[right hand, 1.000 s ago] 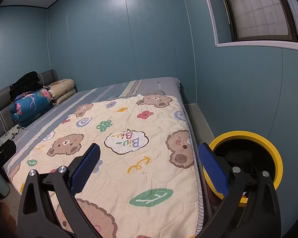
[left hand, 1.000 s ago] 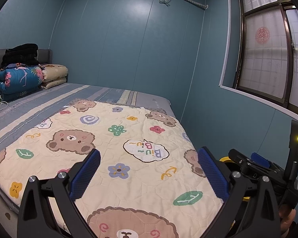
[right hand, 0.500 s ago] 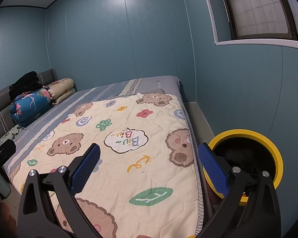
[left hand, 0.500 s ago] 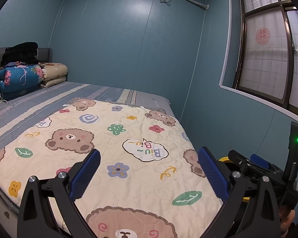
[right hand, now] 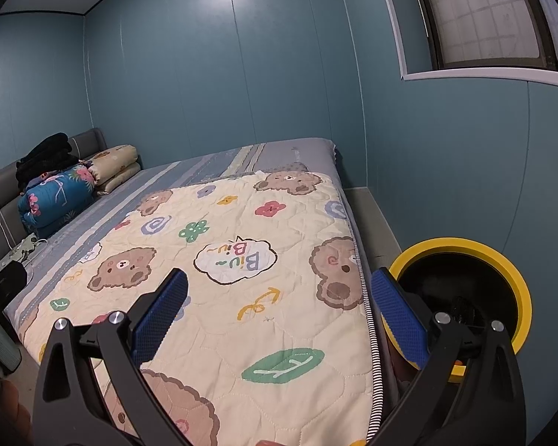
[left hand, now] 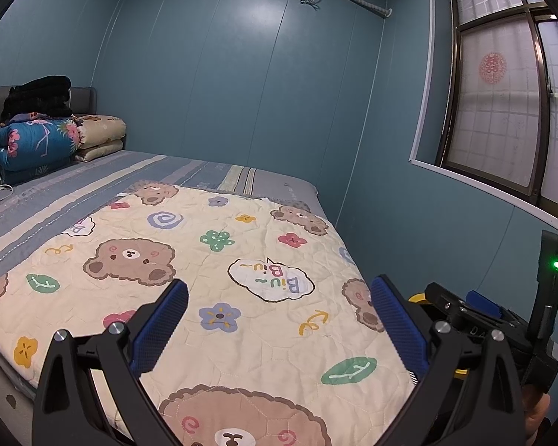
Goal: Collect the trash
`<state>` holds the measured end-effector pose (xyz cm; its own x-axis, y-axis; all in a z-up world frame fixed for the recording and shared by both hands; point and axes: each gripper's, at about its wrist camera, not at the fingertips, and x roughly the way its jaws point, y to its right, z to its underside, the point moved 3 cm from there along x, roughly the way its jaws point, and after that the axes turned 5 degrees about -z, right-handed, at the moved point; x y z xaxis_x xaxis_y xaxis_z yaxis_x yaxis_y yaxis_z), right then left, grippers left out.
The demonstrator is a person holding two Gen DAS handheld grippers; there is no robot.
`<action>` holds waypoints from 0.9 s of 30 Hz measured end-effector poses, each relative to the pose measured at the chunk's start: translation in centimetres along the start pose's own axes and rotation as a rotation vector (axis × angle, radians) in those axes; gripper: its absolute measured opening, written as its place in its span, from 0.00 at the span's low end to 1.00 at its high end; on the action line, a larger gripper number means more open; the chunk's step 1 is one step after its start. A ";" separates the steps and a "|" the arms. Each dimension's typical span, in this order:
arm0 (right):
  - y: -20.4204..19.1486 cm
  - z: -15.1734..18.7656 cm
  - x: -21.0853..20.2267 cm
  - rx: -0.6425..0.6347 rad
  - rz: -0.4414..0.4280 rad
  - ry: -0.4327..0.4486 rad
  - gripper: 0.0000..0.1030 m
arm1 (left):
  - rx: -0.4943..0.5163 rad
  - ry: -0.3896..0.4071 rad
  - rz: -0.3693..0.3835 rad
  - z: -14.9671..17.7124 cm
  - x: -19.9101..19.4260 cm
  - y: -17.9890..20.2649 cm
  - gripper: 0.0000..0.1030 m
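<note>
The only writing I can read is "Biu Biu~" in a white speech bubble [left hand: 271,279] printed on the cream bear quilt [left hand: 219,260], seen upside down from where I stand. I hold my left gripper [left hand: 279,329] level over the foot of the bed [left hand: 189,171], its blue fingers [left hand: 160,329] spread wide with nothing between them. My right gripper [right hand: 279,321] is alongside, also wide and empty, pointing along the quilt's striped right edge. The yellow-rimmed trash bin [right hand: 517,275] stands on the floor just beside that edge, near the blue wall [right hand: 446,148], partly behind my right finger. I see no loose trash on the quilt.
</note>
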<state>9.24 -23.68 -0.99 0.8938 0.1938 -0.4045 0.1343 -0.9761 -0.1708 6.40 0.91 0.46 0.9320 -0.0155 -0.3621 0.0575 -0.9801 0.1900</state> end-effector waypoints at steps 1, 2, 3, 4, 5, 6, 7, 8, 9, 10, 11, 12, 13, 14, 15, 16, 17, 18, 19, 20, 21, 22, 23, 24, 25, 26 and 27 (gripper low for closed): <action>0.1 -0.1 0.1 -0.001 0.001 0.001 0.92 | -0.001 -0.002 0.001 0.0 0.0 0.0 0.92; 0.0 -0.1 0.0 -0.001 0.002 0.001 0.92 | -0.001 -0.003 0.003 0.1 0.0 0.0 0.92; 0.0 0.0 0.0 -0.001 0.001 0.000 0.92 | -0.001 -0.003 0.003 0.1 0.0 0.0 0.92; 0.0 0.0 0.0 0.000 -0.001 0.000 0.92 | -0.001 -0.002 0.003 0.1 0.0 0.0 0.92; 0.1 -0.1 0.1 -0.001 0.000 0.000 0.92 | -0.001 -0.003 0.002 0.1 0.0 0.0 0.92; 0.1 -0.1 0.1 -0.002 0.001 0.000 0.92 | -0.001 -0.002 0.002 0.1 0.0 0.0 0.92; 0.1 -0.1 0.1 -0.002 0.001 0.000 0.92 | -0.001 -0.002 0.002 0.1 0.0 0.0 0.92; 0.1 -0.1 0.1 -0.001 0.000 0.000 0.92 | -0.001 -0.002 0.001 0.1 -0.1 0.0 0.92; 0.1 0.0 0.1 0.001 0.000 -0.001 0.92 | -0.002 -0.001 0.001 0.1 -0.1 -0.1 0.92; 0.2 0.0 0.2 0.001 0.001 -0.002 0.92 | -0.002 -0.001 0.002 0.1 -0.1 -0.1 0.92; 0.1 0.0 0.2 0.001 0.001 -0.002 0.92 | -0.002 -0.001 0.001 0.1 -0.1 -0.1 0.92; 0.1 0.0 0.1 0.001 0.002 -0.003 0.92 | -0.002 -0.001 0.000 0.1 0.0 -0.1 0.92; 0.1 0.0 0.1 0.000 0.002 -0.003 0.92 | -0.001 -0.002 0.001 0.1 0.0 0.0 0.92; 0.2 0.1 0.3 0.002 0.002 -0.005 0.92 | -0.001 -0.003 0.002 0.1 0.0 0.0 0.92; 0.2 0.1 0.3 0.002 0.002 -0.005 0.92 | -0.002 -0.004 0.001 0.1 0.0 -0.1 0.92; 0.1 0.2 0.2 0.003 0.003 -0.005 0.92 | -0.001 -0.005 0.002 0.1 0.0 -0.1 0.92; 0.2 0.1 0.2 0.002 0.004 -0.005 0.92 | 0.000 -0.005 0.001 0.1 -0.1 -0.1 0.92; 0.2 0.2 0.3 0.003 0.004 -0.005 0.92 | 0.003 -0.004 -0.003 0.1 -0.1 0.0 0.92; 0.1 0.3 0.2 0.004 0.004 -0.006 0.92 | 0.003 -0.003 -0.006 0.1 -0.1 -0.1 0.92; 0.1 0.3 0.2 0.004 0.004 -0.007 0.92 | 0.002 0.000 -0.007 0.1 -0.1 -0.1 0.92; 0.2 0.2 0.3 0.003 0.004 -0.006 0.92 | 0.002 0.005 -0.007 0.0 -0.2 -0.1 0.92; 0.1 0.3 0.2 0.004 0.004 -0.007 0.92 | 0.005 0.010 -0.007 0.0 -0.2 -0.1 0.92; 0.1 0.4 0.1 0.005 0.005 -0.008 0.92 | 0.009 0.013 -0.008 0.0 -0.3 -0.1 0.92; 0.1 0.3 0.2 0.007 0.006 -0.009 0.92 | 0.012 0.018 -0.013 0.0 -0.4 0.0 0.92; 0.0 0.4 0.1 0.007 0.007 -0.010 0.92 | 0.013 0.020 -0.013 0.0 -0.3 0.0 0.92; 0.0 0.4 0.1 0.008 0.008 -0.011 0.92 | 0.013 0.020 -0.012 0.0 -0.3 0.0 0.92; 0.0 0.4 0.1 0.008 0.008 -0.011 0.92 | 0.012 0.016 -0.013 0.0 -0.3 0.0 0.92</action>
<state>9.19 -23.65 -1.44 0.8900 0.1874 -0.4157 0.1238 -0.9767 -0.1752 6.09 0.87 0.54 0.9369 0.0001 -0.3496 0.0652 -0.9825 0.1744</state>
